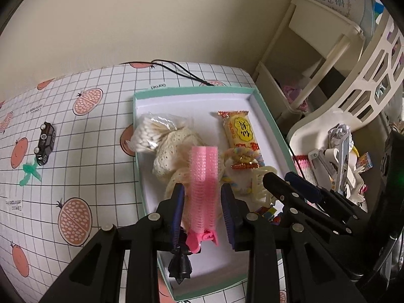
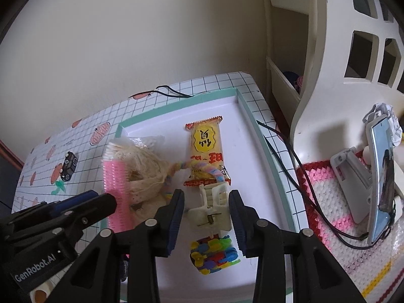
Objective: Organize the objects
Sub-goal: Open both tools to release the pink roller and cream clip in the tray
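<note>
A white tray with a teal rim [image 1: 140, 151] holds several items. A pink hair roller clip [image 1: 204, 189] lies on cream lace cloth [image 1: 174, 146]. My left gripper [image 1: 202, 186] is open and straddles the roller, with small gaps on both sides. In the right wrist view a cream claw clip [image 2: 209, 209] lies between the fingers of my open right gripper [image 2: 207, 192]. A yellow snack pack [image 2: 205, 149], a pastel braided cord [image 2: 214, 171], a bag of cotton swabs [image 1: 149, 136] and a pack of coloured discs [image 2: 214, 252] also lie in the tray.
A black toy car [image 1: 45, 142] and a green plastic piece [image 1: 29, 173] lie on the checked tablecloth to the left. At the right are a white slotted basket [image 2: 328, 63], a phone on a stand [image 2: 383, 176], a crochet mat [image 2: 328, 189] and a black cable [image 2: 298, 161].
</note>
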`<action>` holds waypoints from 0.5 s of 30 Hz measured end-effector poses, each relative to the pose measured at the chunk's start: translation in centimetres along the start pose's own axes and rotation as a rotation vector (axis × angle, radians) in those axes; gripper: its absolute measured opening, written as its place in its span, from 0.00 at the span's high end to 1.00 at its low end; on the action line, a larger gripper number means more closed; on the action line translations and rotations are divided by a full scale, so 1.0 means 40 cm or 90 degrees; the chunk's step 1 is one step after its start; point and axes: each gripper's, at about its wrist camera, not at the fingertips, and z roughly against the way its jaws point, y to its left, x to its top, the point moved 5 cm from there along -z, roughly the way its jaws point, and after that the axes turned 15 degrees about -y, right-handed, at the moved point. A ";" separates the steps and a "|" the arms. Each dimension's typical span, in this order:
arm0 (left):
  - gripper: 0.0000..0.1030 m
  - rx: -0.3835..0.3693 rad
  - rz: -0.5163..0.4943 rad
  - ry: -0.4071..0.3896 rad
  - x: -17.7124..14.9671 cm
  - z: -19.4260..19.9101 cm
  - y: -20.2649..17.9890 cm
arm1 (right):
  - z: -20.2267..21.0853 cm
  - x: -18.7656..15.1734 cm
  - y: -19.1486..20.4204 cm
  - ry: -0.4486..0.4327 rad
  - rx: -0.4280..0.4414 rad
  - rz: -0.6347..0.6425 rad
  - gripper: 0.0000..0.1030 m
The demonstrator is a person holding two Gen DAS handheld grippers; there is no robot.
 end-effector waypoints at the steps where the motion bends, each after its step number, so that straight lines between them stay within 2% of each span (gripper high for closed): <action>1: 0.70 0.003 0.002 -0.003 0.003 0.003 0.004 | 0.002 0.001 0.002 -0.001 0.000 0.002 0.61; 6: 0.70 0.026 0.021 -0.025 0.015 0.016 0.031 | 0.004 0.006 0.012 -0.003 0.000 0.009 0.61; 8: 0.65 0.042 0.025 -0.029 0.021 0.018 0.045 | 0.004 0.006 0.014 -0.004 -0.001 0.012 0.59; 9: 0.57 0.053 0.026 -0.032 0.024 0.020 0.053 | 0.004 0.006 0.015 -0.004 -0.002 0.012 0.51; 10: 0.54 0.063 0.027 -0.034 0.027 0.022 0.063 | 0.003 0.005 0.017 -0.005 -0.002 0.013 0.47; 11: 0.54 0.068 0.028 -0.034 0.028 0.023 0.069 | 0.003 0.005 0.018 -0.006 -0.001 0.015 0.43; 13: 0.54 0.079 0.029 -0.034 0.029 0.024 0.084 | 0.003 0.004 0.023 -0.007 0.000 0.021 0.42; 15: 0.50 0.092 0.028 -0.034 0.031 0.023 0.097 | 0.004 0.004 0.027 -0.009 0.002 0.022 0.34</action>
